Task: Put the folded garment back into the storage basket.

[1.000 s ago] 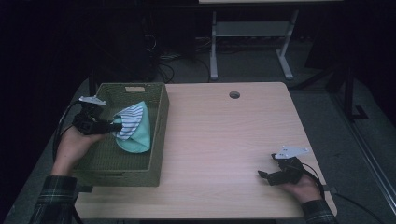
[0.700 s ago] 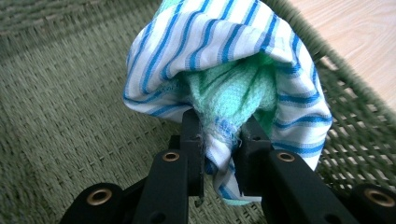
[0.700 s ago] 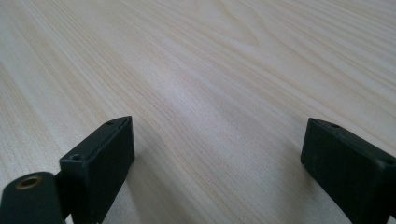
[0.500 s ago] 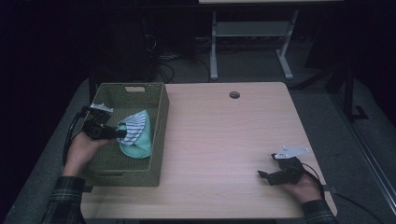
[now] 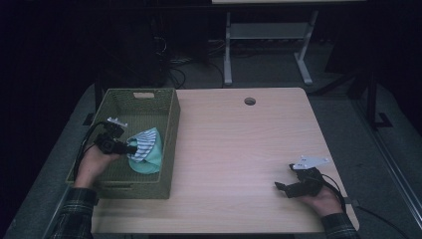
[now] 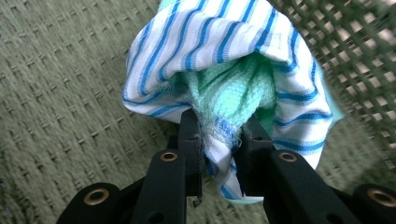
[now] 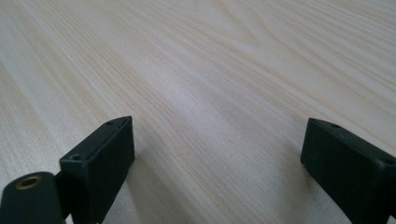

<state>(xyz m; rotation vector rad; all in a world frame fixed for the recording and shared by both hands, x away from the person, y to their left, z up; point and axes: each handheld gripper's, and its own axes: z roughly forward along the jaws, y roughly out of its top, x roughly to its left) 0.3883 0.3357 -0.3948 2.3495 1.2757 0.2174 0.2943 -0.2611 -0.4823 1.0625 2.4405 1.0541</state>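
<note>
1. On the wooden surface [image 5: 234,144], bare board runs from the basket's right wall to the right edge.
2. The green woven basket [image 5: 171,124] sits along the left edge.
3. Inside it, against the right wall, hangs the striped cloth bundle [image 5: 146,149], pinched by the left gripper [image 6: 223,140].
4. The right gripper [image 7: 217,154] rests wide near the front right corner, holding nothing.
</note>
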